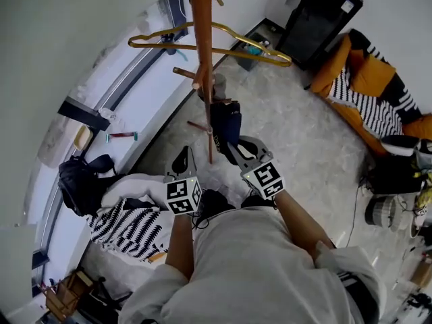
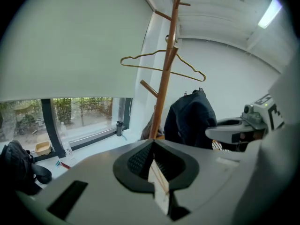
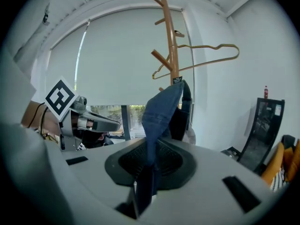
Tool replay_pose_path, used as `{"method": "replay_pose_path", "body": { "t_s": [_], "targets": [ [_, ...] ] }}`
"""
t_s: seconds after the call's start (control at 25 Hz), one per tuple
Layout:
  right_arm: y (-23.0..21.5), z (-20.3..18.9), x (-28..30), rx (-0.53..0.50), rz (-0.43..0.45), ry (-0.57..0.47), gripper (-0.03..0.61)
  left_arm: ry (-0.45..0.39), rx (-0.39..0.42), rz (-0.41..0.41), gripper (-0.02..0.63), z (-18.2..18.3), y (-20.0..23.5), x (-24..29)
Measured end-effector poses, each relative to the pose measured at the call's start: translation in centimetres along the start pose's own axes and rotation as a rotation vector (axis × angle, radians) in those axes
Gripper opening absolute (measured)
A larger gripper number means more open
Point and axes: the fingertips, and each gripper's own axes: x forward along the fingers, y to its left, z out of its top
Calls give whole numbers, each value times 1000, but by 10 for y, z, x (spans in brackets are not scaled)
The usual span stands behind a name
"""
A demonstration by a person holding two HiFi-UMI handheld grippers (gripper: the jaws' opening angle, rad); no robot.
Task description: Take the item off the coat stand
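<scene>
A wooden coat stand [image 1: 202, 59] rises in front of me, with a gold wire hanger [image 1: 223, 29] on an upper peg. A dark blue garment [image 1: 225, 120] hangs against the pole lower down. My right gripper [image 1: 233, 147] is shut on a fold of it. In the right gripper view the blue cloth [image 3: 161, 111] runs from the jaws up to the pole [image 3: 172, 46]. How its top sits on a peg is hidden. My left gripper [image 1: 182, 159] is held left of the pole, shut with nothing in it [image 2: 154, 172]. The garment [image 2: 190, 118] is to its right.
A long window sill [image 1: 135, 106] runs along the left, with a black bag [image 1: 81, 181] and a striped cloth [image 1: 128, 228] by it. An orange seat with striped fabric [image 1: 364, 79] and a black cabinet [image 1: 320, 19] stand to the right. Clutter lies at the far right.
</scene>
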Motion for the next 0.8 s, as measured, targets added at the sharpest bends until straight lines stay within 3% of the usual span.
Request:
{"method": "replay_pose_path", "body": {
  "t_s": [0.16,0.36,0.56,0.8],
  "targets": [
    [-29,-12,-37,53,-57,-14,38,15,39,-45,11,-2,-46,4],
    [-59,-8,-76,38,-141,-40,37,-4,65,-85,11,8,-89,6],
    [-86,9,-124,50,-198,-119,37,-84,77,-103,11,40,-132,-2],
    [-96,43,-180,-9,-232,-214,37,-172,100,-131,11,69,-184,-23]
  ]
}}
